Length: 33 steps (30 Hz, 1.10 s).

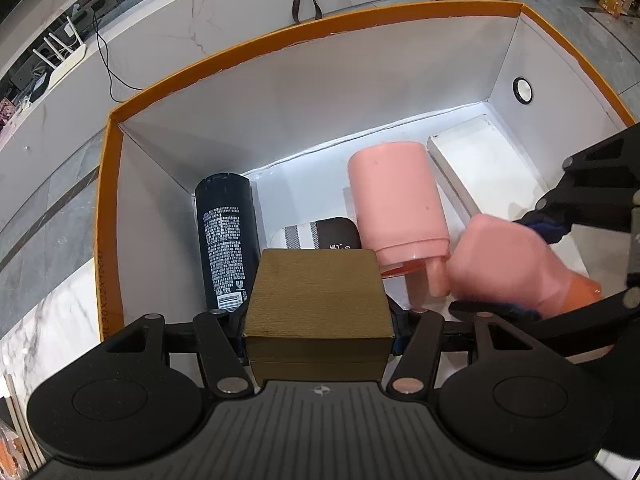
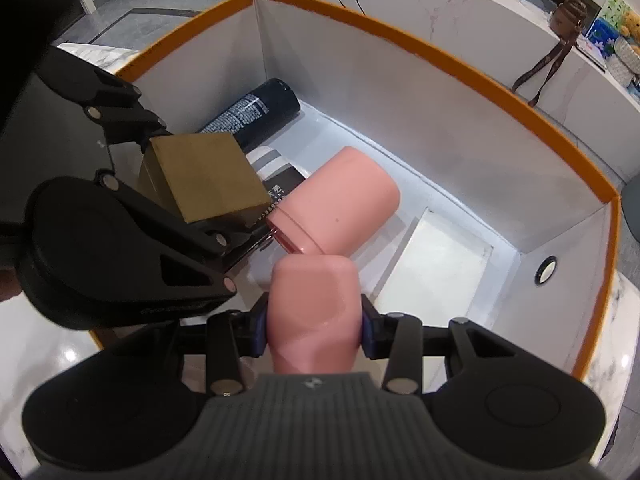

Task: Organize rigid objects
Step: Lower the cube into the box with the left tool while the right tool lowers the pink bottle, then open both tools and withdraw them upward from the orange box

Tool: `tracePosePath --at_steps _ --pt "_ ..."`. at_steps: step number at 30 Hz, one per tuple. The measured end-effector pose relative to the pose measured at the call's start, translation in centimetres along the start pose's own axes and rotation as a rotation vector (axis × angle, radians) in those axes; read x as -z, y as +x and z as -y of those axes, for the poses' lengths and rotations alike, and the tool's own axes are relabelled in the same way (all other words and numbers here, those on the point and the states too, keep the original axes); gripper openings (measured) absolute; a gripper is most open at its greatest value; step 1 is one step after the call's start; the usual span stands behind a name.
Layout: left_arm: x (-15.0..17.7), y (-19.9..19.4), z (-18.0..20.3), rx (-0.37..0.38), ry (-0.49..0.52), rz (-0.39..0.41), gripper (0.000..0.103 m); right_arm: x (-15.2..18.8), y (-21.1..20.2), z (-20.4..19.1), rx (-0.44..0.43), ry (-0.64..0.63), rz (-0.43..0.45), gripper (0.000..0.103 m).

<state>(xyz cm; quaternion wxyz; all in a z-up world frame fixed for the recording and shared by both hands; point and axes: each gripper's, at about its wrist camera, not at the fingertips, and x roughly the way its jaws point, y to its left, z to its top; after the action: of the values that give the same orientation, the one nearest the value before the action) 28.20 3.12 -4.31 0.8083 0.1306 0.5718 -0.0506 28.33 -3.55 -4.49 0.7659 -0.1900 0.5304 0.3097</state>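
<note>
Clearly, both loads were rigid. The left gripper (image 1: 318, 334) had its jaws clamped on the flat sides of a gold box (image 1: 318, 292), stiff and probably light. The right gripper (image 2: 314, 326) squeezed a smooth, likely slippery pink bottle (image 2: 314, 312) at mid-body. Beyond both jaws, a second pink bottle (image 2: 340, 200) lay in the orange-rimmed box (image 2: 440, 56).

Both grippers are built in matte black plastic w/ ribbed grey centre plate, round side discs, silver rivets; blue pads (image 2: 259, 330) are fitted.
</note>
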Motion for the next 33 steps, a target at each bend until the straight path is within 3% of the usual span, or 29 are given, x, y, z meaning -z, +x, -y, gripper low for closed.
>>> tracePosePath --at_steps 20,33 --pt "0.0 -0.9 -0.5 -0.017 -0.013 -0.005 0.075 -0.6 0.2 -0.5 0.025 -0.013 -0.019 0.048" --pt "-0.8 -5.6 -0.4 -0.033 -0.018 0.049 0.075 -0.9 -3.5 -1.0 0.056 -0.026 0.030 0.052"
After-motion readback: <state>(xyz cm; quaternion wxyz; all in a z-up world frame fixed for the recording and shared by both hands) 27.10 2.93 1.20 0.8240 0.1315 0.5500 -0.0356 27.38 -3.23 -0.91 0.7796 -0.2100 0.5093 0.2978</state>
